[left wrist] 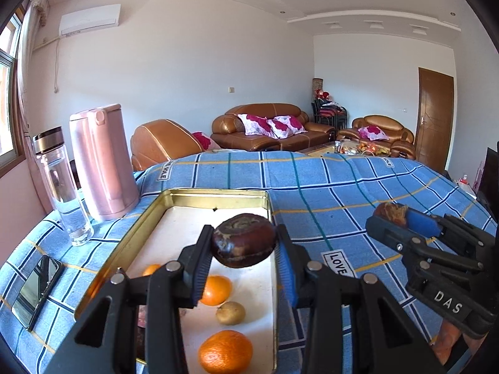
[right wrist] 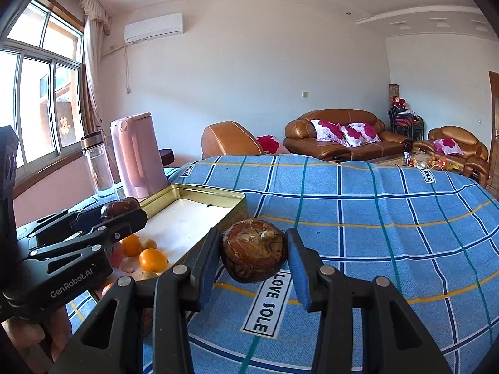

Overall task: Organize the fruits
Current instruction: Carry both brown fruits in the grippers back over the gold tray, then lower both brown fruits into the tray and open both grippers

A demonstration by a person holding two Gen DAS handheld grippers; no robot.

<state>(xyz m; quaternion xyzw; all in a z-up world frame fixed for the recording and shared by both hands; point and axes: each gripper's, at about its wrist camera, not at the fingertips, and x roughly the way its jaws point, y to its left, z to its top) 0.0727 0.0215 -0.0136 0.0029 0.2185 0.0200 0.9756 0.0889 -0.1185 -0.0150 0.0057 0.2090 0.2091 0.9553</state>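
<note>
While both pairs of fingers are loaded, the carrying step is in hand. My left gripper (left wrist: 244, 249) is clenched on a dark brown fruit (left wrist: 244, 240), held above the white floor of the gold tin tray (left wrist: 215, 194), where oranges (left wrist: 225, 351) and a small yellowish fruit (left wrist: 231, 313) already lie. My right gripper (right wrist: 253, 257) grips a mottled brown fruit (right wrist: 253, 255) over the blue checked cloth (right wrist: 389, 233) of the bench, just right of the tray. Next, I judge, each fruit must be lowered onto a bare patch of the tray, far of the oranges, and let go gently so neither rolls. A pink kettle (left wrist: 103, 162) and a clear bottle (left wrist: 62, 187) stand left of the tray.
</note>
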